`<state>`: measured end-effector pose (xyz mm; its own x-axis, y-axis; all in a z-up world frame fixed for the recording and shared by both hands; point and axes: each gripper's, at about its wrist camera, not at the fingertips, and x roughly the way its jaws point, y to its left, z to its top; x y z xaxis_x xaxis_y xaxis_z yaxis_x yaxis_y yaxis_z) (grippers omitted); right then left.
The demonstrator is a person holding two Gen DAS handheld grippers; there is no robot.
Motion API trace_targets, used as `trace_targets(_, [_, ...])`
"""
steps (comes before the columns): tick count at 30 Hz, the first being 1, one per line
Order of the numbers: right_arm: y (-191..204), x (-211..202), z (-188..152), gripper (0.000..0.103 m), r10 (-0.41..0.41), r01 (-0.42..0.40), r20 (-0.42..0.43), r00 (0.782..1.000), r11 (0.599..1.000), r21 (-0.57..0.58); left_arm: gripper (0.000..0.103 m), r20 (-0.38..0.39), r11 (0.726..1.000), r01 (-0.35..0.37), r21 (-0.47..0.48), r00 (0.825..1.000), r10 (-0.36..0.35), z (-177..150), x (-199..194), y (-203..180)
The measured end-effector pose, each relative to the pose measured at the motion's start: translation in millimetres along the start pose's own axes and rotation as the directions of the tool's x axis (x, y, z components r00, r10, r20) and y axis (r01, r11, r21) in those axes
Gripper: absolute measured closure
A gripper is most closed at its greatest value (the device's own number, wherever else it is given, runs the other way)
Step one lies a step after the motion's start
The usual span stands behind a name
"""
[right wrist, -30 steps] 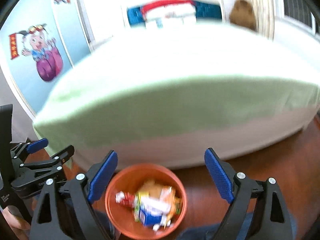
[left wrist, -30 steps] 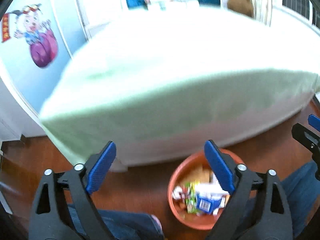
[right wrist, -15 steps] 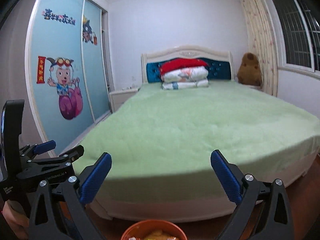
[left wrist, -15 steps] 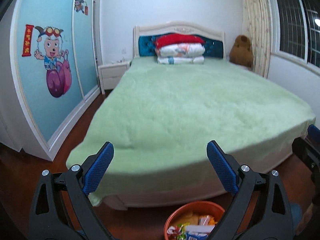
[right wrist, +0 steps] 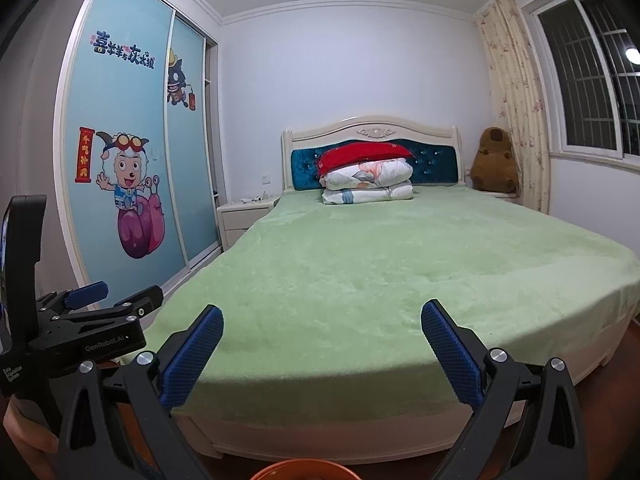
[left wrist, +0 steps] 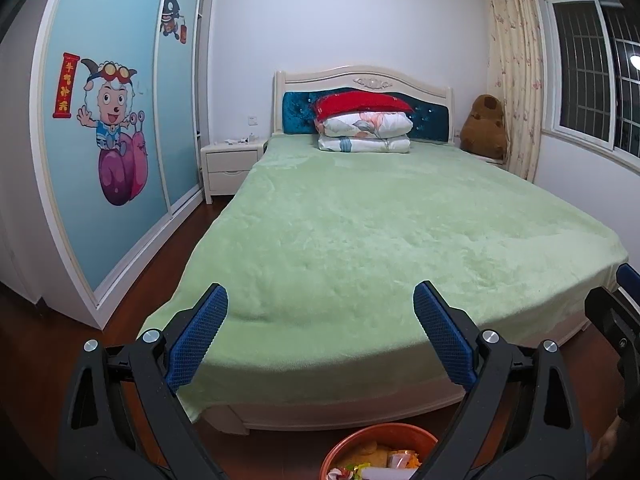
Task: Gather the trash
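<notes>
Both views have tilted upward since the earlier frames: the orange basin (left wrist: 380, 438) has slid to the bottom edge, and the far wall and headboard (left wrist: 362, 94) now show in full. Left hand-held gripper (left wrist: 318, 338): jaws spread wide, nothing between the blue pads (left wrist: 196, 338). Right hand-held gripper (right wrist: 320, 354): likewise wide apart and holding nothing. Trash (left wrist: 378, 466), mixed wrappers, lies inside the basin on the wooden floor (left wrist: 48, 344) at the near foot of the bed (left wrist: 360, 232). Green blanket covers the bed; folded bedding (left wrist: 364, 130) is stacked at the far end. Wardrobe (left wrist: 104, 136) stands left, plush bear (left wrist: 484, 128) far right.
</notes>
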<state>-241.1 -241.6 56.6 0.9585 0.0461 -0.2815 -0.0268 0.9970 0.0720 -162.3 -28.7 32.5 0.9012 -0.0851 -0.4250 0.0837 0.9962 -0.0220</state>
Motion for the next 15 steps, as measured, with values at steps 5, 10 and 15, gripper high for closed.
trace_targets(5, [3,-5,0,0.005,-0.011,0.011,0.011,1.0,1.0,-0.004,0.011,0.009,1.0,0.005,0.0,1.0,-0.005,0,-5,0])
trace_targets(10, [4,-10,1,0.005,-0.007,0.007,0.023,1.0,1.0,-0.002,0.011,0.016,1.0,0.01,0.0,1.0,-0.01,2,-9,2])
trace_targets(15, [3,-15,3,0.005,0.002,-0.002,0.03,1.0,1.0,0.003,0.011,0.028,1.0,0.0,-0.002,1.0,0.0,3,-14,1])
